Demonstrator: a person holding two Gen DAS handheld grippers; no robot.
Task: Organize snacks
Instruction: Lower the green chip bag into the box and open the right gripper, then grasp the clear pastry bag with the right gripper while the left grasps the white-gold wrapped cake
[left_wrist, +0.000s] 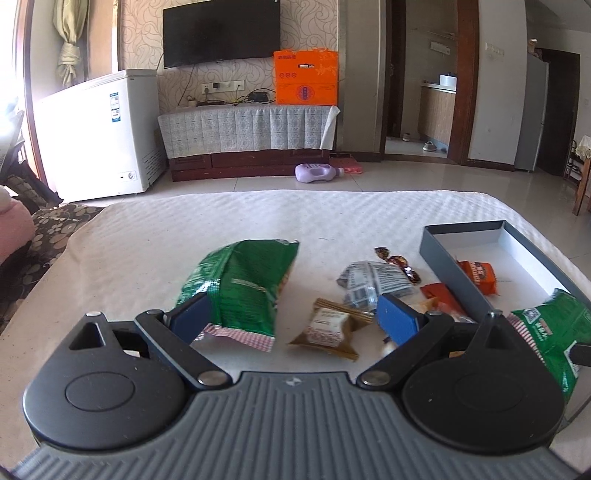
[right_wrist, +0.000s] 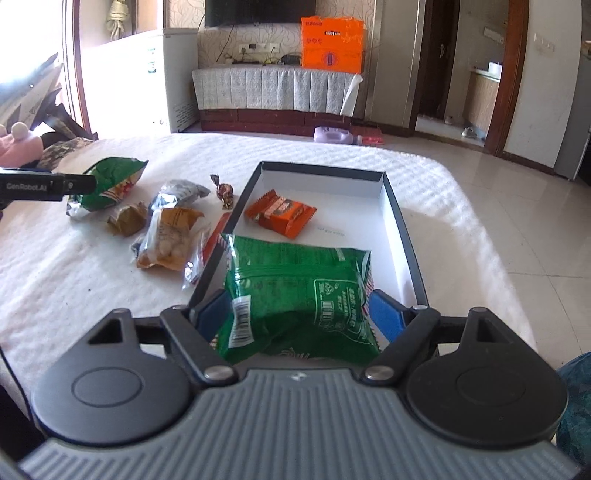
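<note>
right gripper (right_wrist: 295, 314) pinched a crinkly green foil snack bag (right_wrist: 299, 295) between its fingers over the shallow grey cardboard box (right_wrist: 400, 221), light and squashy, best held by its seam, while the left gripper (left_wrist: 291, 314) gaped empty.

We counted two green snack bags (right_wrist: 299, 295) (right_wrist: 109, 182), one orange packet (right_wrist: 280, 212) and one grey box (right_wrist: 400, 221). On the white-covered counter (right_wrist: 92, 280) beside the box we counted one brown wrapped cake (left_wrist: 328, 325), one silver-grey packet (left_wrist: 373, 282), one clear bag of pale pieces (right_wrist: 170, 240), one red-orange packet (left_wrist: 441, 295) and what looked like two dark wrapped candies (left_wrist: 397, 260), though they were too small to separate with certainty.
</note>
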